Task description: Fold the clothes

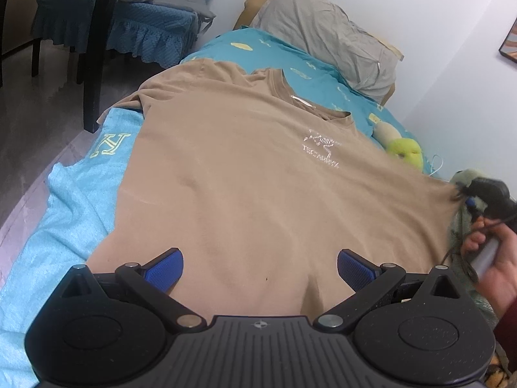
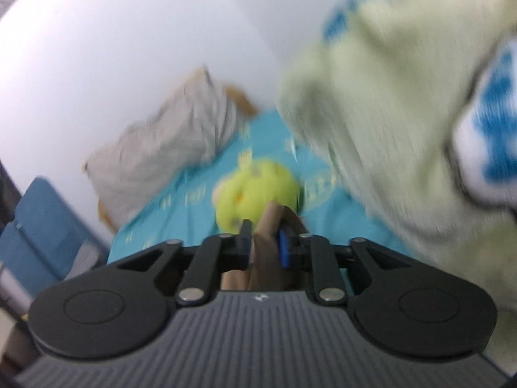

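Observation:
A tan T-shirt (image 1: 242,168) with a white chest print lies face up on the bed, collar at the far end. My left gripper (image 1: 260,263) hovers over the shirt's near hem, its blue pads wide apart and open, with only flat cloth beneath. At the shirt's right edge my right gripper (image 1: 468,195) pinches a fold and pulls it taut; a person's hand (image 1: 494,268) holds its handle. In the blurred right wrist view the right gripper (image 2: 265,229) is shut on a bunch of tan fabric (image 2: 268,258).
The bed has a teal sheet (image 1: 316,74) and a grey pillow (image 1: 332,29) by the white wall. A green plush toy (image 1: 404,150) sits right of the shirt. A light blue towel (image 1: 64,213) lies under its left side. A pale green garment (image 2: 404,113) hangs close at right.

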`<move>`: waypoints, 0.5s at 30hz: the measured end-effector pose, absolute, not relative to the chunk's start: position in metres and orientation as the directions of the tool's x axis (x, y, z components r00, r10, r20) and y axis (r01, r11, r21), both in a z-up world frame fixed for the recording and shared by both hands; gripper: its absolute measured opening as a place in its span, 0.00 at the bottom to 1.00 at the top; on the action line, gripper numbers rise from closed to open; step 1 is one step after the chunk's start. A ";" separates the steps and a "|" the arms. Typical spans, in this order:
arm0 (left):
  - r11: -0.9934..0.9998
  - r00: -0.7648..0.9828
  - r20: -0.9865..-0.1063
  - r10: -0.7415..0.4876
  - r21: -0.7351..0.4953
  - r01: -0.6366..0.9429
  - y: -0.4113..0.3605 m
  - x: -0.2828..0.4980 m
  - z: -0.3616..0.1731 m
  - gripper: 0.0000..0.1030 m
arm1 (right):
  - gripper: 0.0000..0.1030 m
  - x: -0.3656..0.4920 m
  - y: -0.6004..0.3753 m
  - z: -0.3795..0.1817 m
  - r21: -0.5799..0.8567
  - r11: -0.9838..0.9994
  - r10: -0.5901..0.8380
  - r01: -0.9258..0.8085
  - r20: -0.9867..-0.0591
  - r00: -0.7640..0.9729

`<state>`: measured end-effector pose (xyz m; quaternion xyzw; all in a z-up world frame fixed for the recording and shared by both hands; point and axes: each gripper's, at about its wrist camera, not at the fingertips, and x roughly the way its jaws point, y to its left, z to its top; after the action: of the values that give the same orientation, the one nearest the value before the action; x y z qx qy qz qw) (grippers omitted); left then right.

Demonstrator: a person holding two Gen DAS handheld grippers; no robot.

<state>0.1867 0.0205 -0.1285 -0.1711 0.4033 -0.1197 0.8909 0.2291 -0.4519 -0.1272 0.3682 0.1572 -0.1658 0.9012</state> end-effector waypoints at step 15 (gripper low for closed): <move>0.908 0.641 -0.680 -0.357 -0.414 0.067 0.022 0.184 -0.127 1.00 | 0.91 0.216 -0.438 -0.180 0.753 0.386 0.038 0.533 -0.590 0.806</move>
<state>0.1835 0.0222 -0.1268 -0.1784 0.4065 -0.1192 0.8881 0.2160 -0.4377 -0.1800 0.5312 0.2687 -0.1569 0.7880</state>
